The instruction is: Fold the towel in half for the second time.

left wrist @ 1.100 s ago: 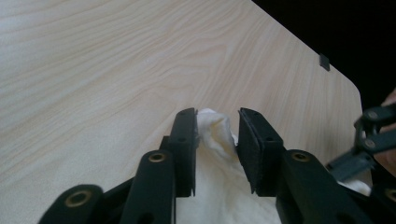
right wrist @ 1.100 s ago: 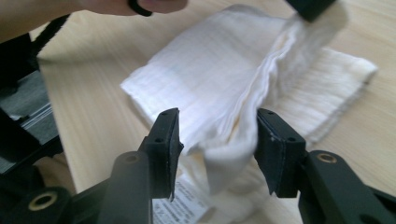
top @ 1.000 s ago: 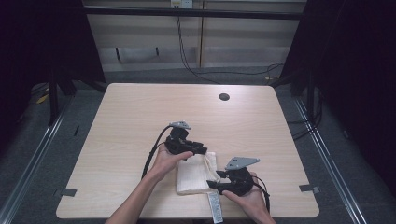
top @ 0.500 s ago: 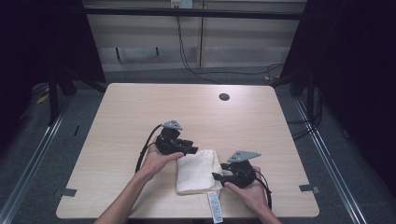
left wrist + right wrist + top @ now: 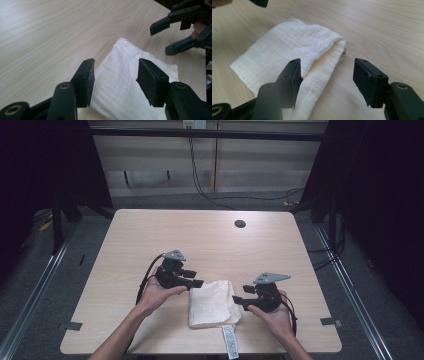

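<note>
A folded white cloth [image 5: 214, 304] lies flat on the wooden table [image 5: 200, 240] near its front edge. My left gripper [image 5: 196, 282] hovers at the cloth's left corner, and its jaws have just been opening. In the left gripper view the left gripper [image 5: 115, 67] stands open above the cloth [image 5: 120, 85], with the pads [image 5: 88, 75] clear of it. My right gripper [image 5: 237, 299] is at the cloth's right edge, and its jaws have also just been opening. The right gripper [image 5: 327, 72] is open over the folded edge of the cloth [image 5: 294, 47] and grips nothing.
A white label strip [image 5: 229, 341] lies at the table's front edge below the cloth. A dark round hole [image 5: 240, 224] sits at the back right of the table. Cables [image 5: 200, 180] run over the floor beyond it. The right gripper [image 5: 161, 38] faces the left across the cloth.
Both grippers have drawn apart, the left one to the left and the right one to the right. Their jaws have opened, and the cloth stays folded on the table.
</note>
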{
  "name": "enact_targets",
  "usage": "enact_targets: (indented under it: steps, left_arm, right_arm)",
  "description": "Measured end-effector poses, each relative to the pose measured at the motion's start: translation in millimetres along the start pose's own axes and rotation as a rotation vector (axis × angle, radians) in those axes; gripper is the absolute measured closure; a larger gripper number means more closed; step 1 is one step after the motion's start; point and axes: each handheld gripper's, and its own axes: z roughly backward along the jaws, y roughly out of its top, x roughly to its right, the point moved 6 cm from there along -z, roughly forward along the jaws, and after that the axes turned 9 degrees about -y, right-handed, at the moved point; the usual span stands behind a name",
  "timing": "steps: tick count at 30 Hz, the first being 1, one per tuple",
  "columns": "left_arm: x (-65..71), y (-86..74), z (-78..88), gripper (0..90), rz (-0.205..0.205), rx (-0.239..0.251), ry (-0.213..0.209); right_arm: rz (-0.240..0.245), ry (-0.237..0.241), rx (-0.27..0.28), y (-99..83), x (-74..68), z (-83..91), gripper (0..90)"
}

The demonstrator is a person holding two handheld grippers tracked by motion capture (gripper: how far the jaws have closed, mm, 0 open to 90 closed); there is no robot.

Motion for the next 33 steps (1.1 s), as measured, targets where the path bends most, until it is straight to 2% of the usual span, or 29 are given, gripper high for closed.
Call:
enact_targets:
  steps: [2, 5, 9, 11, 15, 18, 21, 25, 29, 31, 33]
  left_arm:
    - [1.4, -4.2, 4.7, 43.7, 0.0, -0.004, 0.013]
    - [1.3, -11.4, 13.9, 42.9, 0.002, -0.014, 0.041]
    - [1.2, -21.6, 30.7, 39.1, 0.03, 0.008, 0.072]
    - [2.3, -27.1, 39.5, 37.2, 0.03, 0.015, 0.099]
    - [4.1, -39.6, 57.2, 34.1, 0.022, 0.025, 0.117]
    - [2.5, -47.4, 70.7, 34.2, 0.019, 0.043, 0.136]
    - [-0.9, -54.0, 81.6, 33.2, 0.04, 0.061, 0.145]
    - [-5.9, -67.5, 92.4, 31.5, 0.06, 0.055, 0.182]
    - [-8.7, -83.2, 98.5, 28.7, 0.084, 0.053, 0.201]
    - [-12.0, -91.9, 97.6, 26.3, 0.093, 0.015, 0.236]
    - [-12.7, -98.1, 98.4, 25.6, 0.109, 0.02, 0.235]
  right_arm:
    - [-0.01, 0.017, 0.016, 1.2, 2.6, 5.7, 39.6]
    - [-0.005, 0.016, 0.032, 2.0, 9.1, 13.2, 39.4]
    - [-0.022, -0.003, 0.059, 5.1, 16.9, 26.3, 39.0]
    - [-0.013, -0.017, 0.066, 6.3, 19.2, 33.8, 37.9]
    - [-0.01, -0.039, 0.093, 5.1, 23.3, 51.5, 36.5]
    - [-0.022, -0.048, 0.105, 1.4, 28.7, 61.9, 35.9]
    - [-0.025, -0.063, 0.105, -3.9, 37.0, 68.0, 35.3]
    - [-0.047, -0.085, 0.109, -12.1, 48.4, 76.0, 34.4]
    - [-0.056, -0.129, 0.113, -20.3, 58.9, 85.0, 33.4]
    - [-0.061, -0.166, 0.107, -24.4, 66.5, 88.0, 33.3]
    - [-0.082, -0.185, 0.107, -28.5, 73.9, 89.5, 32.4]
